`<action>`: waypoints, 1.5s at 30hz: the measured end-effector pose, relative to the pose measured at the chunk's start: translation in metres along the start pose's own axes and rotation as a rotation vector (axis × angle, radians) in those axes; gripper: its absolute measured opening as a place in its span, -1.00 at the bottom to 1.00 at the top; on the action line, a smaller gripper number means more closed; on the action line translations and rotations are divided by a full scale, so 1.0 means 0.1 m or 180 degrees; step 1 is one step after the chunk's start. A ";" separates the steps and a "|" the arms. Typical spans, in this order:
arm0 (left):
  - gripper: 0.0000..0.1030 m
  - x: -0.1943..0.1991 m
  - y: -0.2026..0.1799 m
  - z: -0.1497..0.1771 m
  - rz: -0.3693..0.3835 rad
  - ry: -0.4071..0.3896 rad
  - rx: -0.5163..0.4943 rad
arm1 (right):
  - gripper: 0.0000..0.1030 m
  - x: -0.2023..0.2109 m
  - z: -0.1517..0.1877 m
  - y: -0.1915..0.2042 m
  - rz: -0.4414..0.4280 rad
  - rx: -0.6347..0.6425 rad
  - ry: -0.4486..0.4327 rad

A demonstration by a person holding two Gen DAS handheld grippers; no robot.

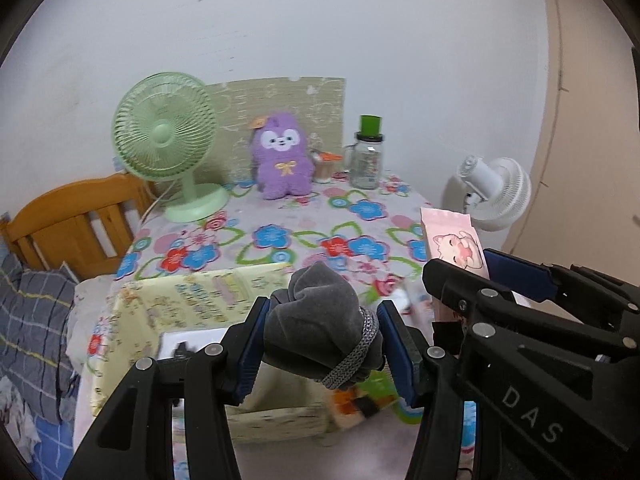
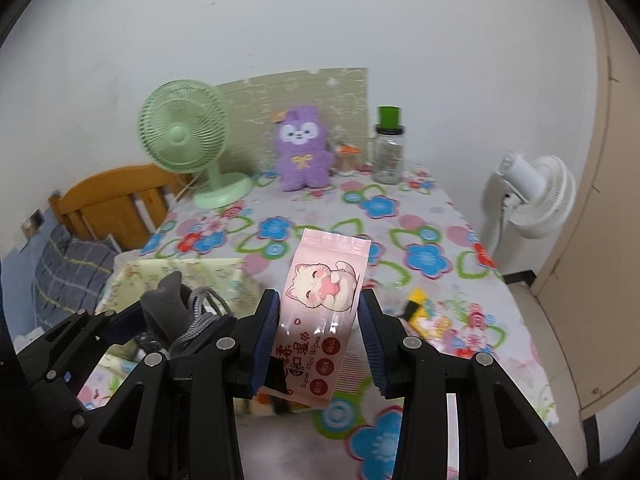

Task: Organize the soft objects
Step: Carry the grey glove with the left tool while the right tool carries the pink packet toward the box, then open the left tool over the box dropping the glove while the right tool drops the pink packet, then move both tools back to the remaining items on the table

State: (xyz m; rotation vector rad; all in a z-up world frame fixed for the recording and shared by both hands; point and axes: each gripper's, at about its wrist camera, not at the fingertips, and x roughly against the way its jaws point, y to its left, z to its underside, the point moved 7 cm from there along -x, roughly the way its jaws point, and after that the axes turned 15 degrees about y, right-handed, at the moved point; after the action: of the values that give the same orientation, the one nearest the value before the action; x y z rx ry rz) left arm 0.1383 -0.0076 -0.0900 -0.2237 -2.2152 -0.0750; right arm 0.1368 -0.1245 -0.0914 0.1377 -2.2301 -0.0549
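Two soft items were in hand, one per gripper. My left gripper [image 1: 320, 340] was clamped on a grey velvet pouch [image 1: 324, 320] at lower centre of its view, above the yellow box [image 1: 192, 304], likely its destination. My right gripper [image 2: 318, 340] pinched one pink wipes pack [image 2: 324, 304] at lower centre. One purple plush [image 1: 281, 156] and two fans were counted on or beside the table [image 1: 280, 236].
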 end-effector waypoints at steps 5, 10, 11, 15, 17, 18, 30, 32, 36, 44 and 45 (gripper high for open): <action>0.08 -0.06 0.37 0.03 -0.0067 0.0047 0.0190 | -0.16 -0.08 -0.07 0.36 -0.0154 0.0097 0.0029; 0.08 -0.11 0.69 0.08 -0.0163 0.0080 0.0329 | -0.16 -0.18 -0.11 0.73 -0.0239 0.0273 0.0073; 0.08 -0.13 0.74 0.08 -0.0178 0.0094 0.0345 | -0.16 -0.21 -0.11 0.81 -0.0249 0.0310 0.0085; 0.08 -0.22 0.95 0.12 -0.0217 0.0166 0.0427 | -0.16 -0.35 -0.11 1.02 -0.0306 0.0397 0.0170; 0.10 -0.26 1.03 0.14 -0.0257 0.0200 0.0478 | -0.16 -0.44 -0.11 1.12 -0.0333 0.0443 0.0227; 0.10 -0.28 1.06 0.15 -0.0276 0.0220 0.0515 | -0.16 -0.48 -0.11 1.16 -0.0341 0.0456 0.0252; 0.83 -0.45 1.25 0.22 -0.0179 0.0315 0.0706 | 0.50 -0.82 -0.15 1.47 -0.0393 0.0663 0.0461; 0.86 -0.45 1.23 0.23 -0.0144 0.0325 0.0689 | 0.52 -0.83 -0.15 1.47 -0.0335 0.0667 0.0439; 0.92 -0.41 1.13 0.22 -0.0035 0.0339 0.0657 | 0.52 -0.83 -0.14 1.44 -0.0309 0.0691 0.0452; 0.96 -0.29 0.92 0.17 -0.0033 0.0270 0.0586 | 0.61 -0.69 -0.14 1.26 -0.0227 0.0642 0.0398; 0.96 -0.28 0.89 0.17 -0.0037 0.0269 0.0576 | 0.62 -0.67 -0.14 1.23 -0.0228 0.0629 0.0392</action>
State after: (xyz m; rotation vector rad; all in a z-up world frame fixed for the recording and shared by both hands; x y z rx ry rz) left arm 0.1587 0.0785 -0.1248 -0.1056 -2.1245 0.1076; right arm 0.1787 0.0059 -0.1245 0.3203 -2.1040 0.1322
